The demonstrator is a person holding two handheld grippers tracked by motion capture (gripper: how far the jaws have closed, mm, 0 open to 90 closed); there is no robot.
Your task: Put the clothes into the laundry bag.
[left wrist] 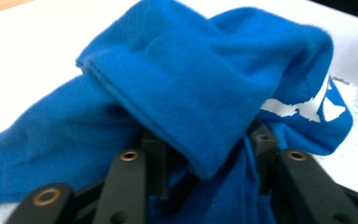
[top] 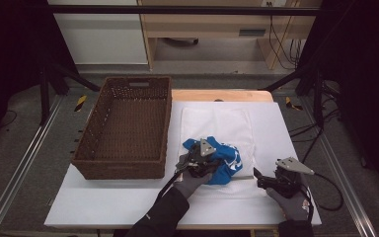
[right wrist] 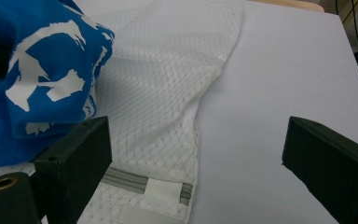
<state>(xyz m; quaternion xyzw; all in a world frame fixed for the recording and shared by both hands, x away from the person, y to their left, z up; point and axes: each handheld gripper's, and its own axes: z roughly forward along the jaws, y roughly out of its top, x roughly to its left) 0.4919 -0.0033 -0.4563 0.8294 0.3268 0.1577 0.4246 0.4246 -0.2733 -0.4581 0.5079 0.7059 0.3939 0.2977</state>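
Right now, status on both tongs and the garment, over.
Left tongs shut on blue garment, bunched atop white mesh laundry bag. Right tongs open, empty, near the bag's zipper. Wicker basket empty, to the left.

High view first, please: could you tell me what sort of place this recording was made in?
Probably a lab or data-collection workstation, not a home. A white table stands inside a dark metal frame, loose cables hang behind it, and a person's gloved hands work handheld grippers, the left gripper and right gripper.

Grey floor point(top: 24, 163), wooden cabinet point(top: 207, 24) behind
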